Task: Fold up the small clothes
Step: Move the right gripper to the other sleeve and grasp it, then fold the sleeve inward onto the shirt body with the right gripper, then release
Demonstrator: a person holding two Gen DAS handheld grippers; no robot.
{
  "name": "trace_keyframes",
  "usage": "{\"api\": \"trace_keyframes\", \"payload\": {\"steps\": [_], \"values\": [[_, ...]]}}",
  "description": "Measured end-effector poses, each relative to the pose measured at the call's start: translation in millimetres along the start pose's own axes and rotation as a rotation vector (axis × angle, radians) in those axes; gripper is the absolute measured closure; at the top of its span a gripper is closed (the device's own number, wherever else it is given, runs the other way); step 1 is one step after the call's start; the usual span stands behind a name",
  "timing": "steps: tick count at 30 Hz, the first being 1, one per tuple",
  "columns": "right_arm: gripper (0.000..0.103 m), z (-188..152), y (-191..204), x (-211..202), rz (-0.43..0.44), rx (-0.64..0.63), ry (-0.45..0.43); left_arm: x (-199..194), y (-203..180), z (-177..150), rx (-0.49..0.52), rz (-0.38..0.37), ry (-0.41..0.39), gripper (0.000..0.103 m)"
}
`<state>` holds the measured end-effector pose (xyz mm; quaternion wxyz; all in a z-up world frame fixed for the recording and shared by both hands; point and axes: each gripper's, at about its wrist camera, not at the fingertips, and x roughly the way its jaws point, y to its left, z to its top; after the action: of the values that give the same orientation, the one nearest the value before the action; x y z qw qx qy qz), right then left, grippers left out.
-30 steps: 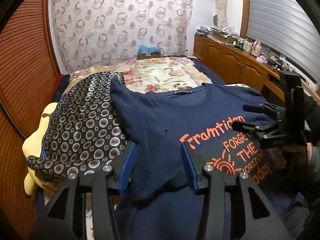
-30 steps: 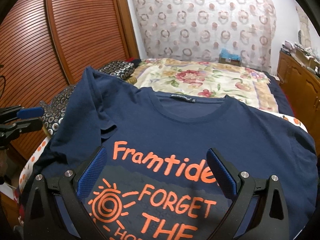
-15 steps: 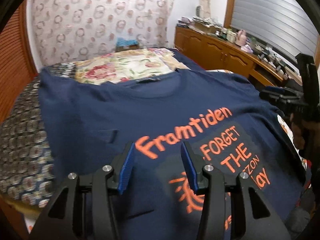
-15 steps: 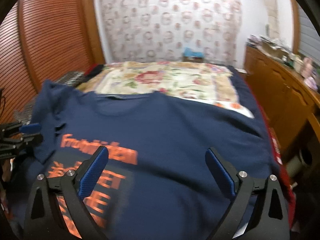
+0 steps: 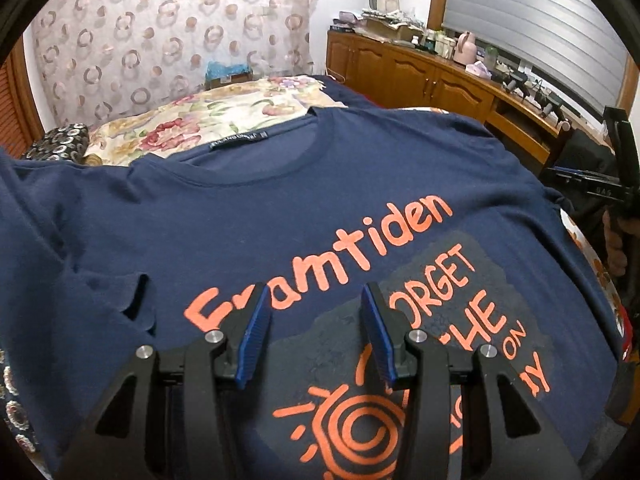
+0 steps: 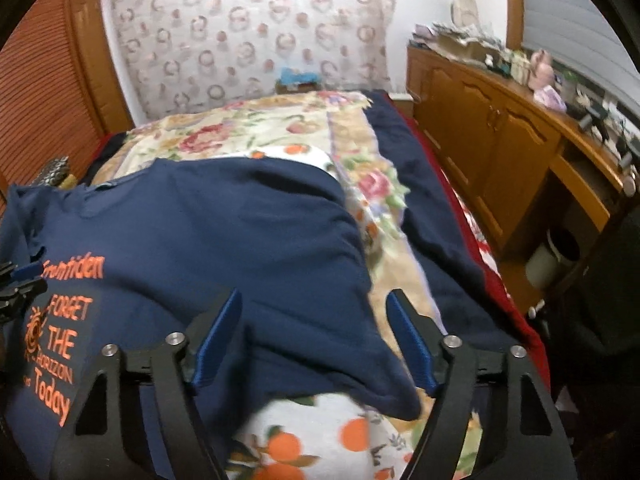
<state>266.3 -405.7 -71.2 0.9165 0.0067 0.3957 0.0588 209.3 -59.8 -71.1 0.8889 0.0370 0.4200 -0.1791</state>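
Observation:
A navy T-shirt (image 5: 280,200) with orange print lies spread face up on the bed. My left gripper (image 5: 316,332) is open and empty, hovering above the printed chest. My right gripper (image 6: 312,340) is open and empty above the shirt's right sleeve (image 6: 360,360) at the shirt's right edge. The shirt also shows in the right wrist view (image 6: 220,232). The right gripper shows at the far right of the left wrist view (image 5: 592,188), and the left gripper at the left edge of the right wrist view (image 6: 16,292).
The bed carries a floral quilt (image 6: 260,132) and an orange-fruit printed sheet (image 6: 304,440). A patterned dark pillow (image 5: 60,144) lies at the far left. A wooden cabinet (image 6: 500,140) with clutter runs along the right. A small bin (image 6: 556,260) stands on the floor.
Both grippers have swung to the right. The left one now looks at the printed chest instead of the left sleeve. The right one moved from the chest to the right sleeve and narrowed its opening.

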Motion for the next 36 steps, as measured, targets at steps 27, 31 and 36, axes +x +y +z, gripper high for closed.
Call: {"api": "trace_keyframes", "payload": {"steps": [27, 31, 36], "values": [[0.1, -10.6, -11.9, 7.9, 0.032, -0.022, 0.04, 13.8, -8.9, 5.0, 0.022, 0.053, 0.019, 0.023], [0.103, -9.7, -6.5, -1.1, 0.018, -0.034, -0.001, 15.3, -2.4, 5.3, 0.017, 0.057, 0.021, 0.021], [0.103, 2.1, 3.7, -18.3, 0.037, -0.046, -0.079, 16.0, -0.8, 6.2, 0.014, 0.057, 0.022, 0.02]]}}
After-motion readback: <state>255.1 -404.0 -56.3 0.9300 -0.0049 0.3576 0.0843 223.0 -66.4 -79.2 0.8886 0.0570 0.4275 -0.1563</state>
